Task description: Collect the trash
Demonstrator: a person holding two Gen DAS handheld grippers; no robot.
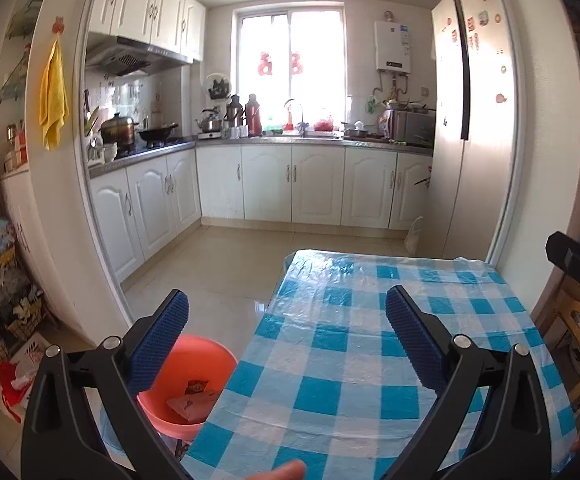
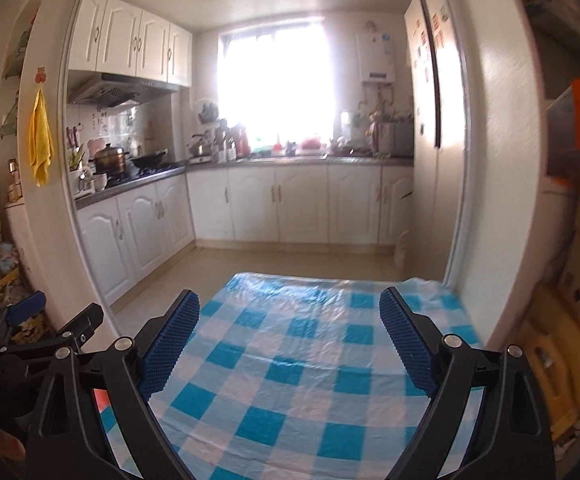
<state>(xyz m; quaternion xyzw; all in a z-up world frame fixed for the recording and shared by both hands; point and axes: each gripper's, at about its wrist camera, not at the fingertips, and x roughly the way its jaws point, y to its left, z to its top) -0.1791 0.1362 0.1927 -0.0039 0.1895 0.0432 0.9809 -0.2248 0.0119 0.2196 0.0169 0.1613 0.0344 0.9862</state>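
Observation:
An orange-red plastic bin stands on the floor at the left edge of the table, with red snack wrappers lying inside it. My left gripper is raised above the table's left side, open wide, nothing between its blue pads. My right gripper is also open and empty, held over the blue-and-white checked tablecloth. In the right wrist view the left gripper shows at the left edge, and a sliver of the bin peeks out behind my left finger. No trash shows on the tablecloth.
White kitchen cabinets and a cluttered counter fill the far side, across a tiled floor. A tall fridge stands right. Wire baskets and bags crowd the left wall. Cardboard boxes stack along the right.

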